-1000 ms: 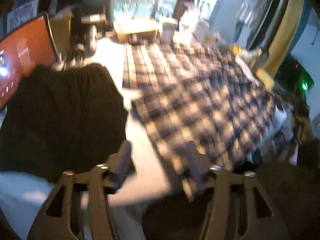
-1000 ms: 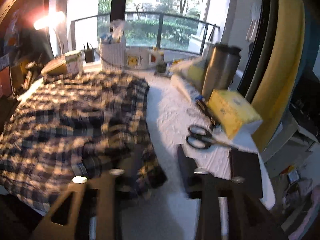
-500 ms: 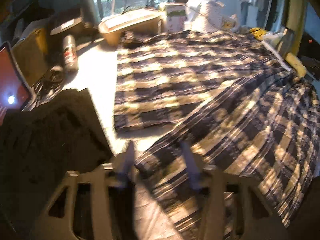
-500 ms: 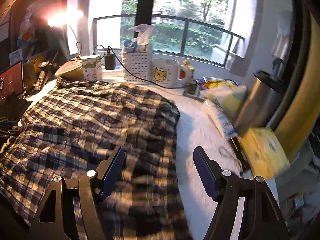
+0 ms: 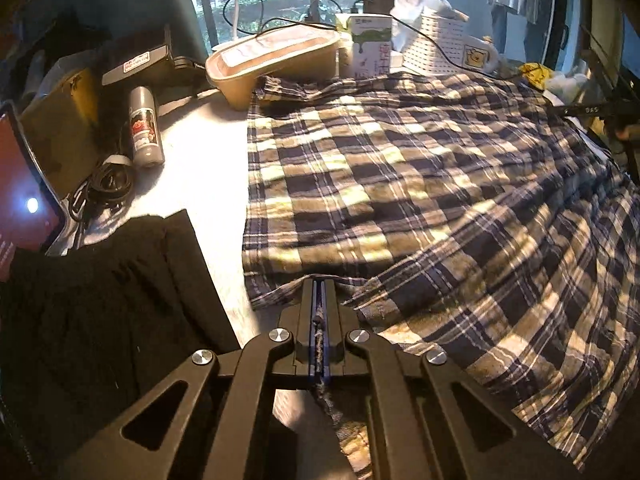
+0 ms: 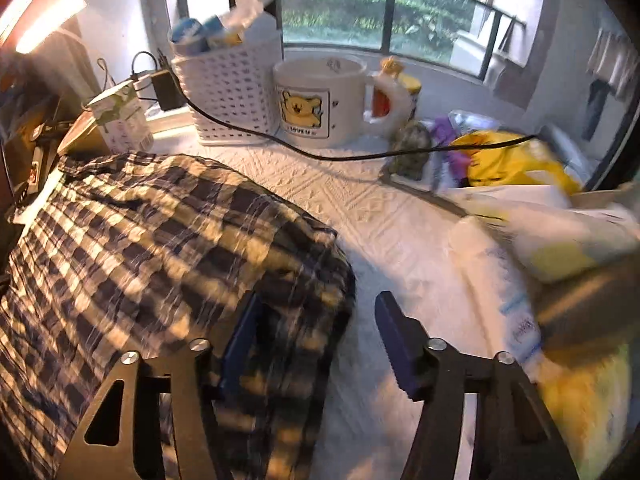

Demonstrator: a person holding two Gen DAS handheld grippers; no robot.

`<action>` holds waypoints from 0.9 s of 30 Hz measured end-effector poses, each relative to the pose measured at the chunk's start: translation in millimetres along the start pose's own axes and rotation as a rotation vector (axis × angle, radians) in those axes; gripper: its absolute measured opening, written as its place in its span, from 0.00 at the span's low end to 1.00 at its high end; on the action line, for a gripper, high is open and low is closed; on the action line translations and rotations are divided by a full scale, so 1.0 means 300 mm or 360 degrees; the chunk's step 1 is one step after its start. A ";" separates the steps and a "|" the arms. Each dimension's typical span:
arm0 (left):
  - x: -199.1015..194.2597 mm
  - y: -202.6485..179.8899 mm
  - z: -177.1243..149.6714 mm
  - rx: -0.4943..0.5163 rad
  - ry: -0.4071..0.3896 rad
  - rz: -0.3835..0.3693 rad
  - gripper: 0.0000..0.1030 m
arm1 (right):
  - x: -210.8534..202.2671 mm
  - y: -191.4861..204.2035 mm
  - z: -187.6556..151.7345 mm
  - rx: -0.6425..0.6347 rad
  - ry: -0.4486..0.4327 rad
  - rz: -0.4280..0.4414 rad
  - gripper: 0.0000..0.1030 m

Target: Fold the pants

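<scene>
The plaid pants (image 5: 400, 184) lie spread over the white table, also seen in the right wrist view (image 6: 140, 248). My left gripper (image 5: 319, 292) is shut on the near edge of the plaid pants, with cloth pinched between its pads and hanging below. My right gripper (image 6: 316, 328) is open and straddles the pants' right edge near the corner, its left finger (image 6: 240, 336) over the fabric and its right finger (image 6: 396, 344) over the bare white tablecloth (image 6: 360, 200).
A black garment (image 5: 100, 312) lies left of my left gripper. A spray can (image 5: 145, 132), cables and a tan container (image 5: 276, 60) stand at the far left. A white basket (image 6: 228, 92), bear mug (image 6: 320, 100), black cord (image 6: 360, 156) and yellow packets (image 6: 512, 164) crowd the back right.
My left gripper has closed on the pants' near edge. My right gripper has moved forward and right along the pants' edge, staying open.
</scene>
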State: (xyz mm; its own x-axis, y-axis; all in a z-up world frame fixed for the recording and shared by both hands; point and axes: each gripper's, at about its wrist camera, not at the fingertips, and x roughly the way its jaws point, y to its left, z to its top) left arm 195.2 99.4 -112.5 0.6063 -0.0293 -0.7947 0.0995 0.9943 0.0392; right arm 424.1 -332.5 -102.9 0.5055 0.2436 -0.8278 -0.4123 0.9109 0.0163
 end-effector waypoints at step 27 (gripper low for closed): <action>-0.252 -0.076 -0.094 0.0006 -0.0206 -0.0164 0.48 | -0.406 0.145 -0.274 -0.0160 -0.0299 -0.0337 0.71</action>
State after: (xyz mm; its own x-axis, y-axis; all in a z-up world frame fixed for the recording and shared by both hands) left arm 124.8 82.0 -70.5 0.6892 -0.1444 -0.7100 0.1694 0.9849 -0.0359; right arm 282.4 -350.0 -47.4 0.7155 0.1177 -0.6886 -0.3509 0.9129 -0.2087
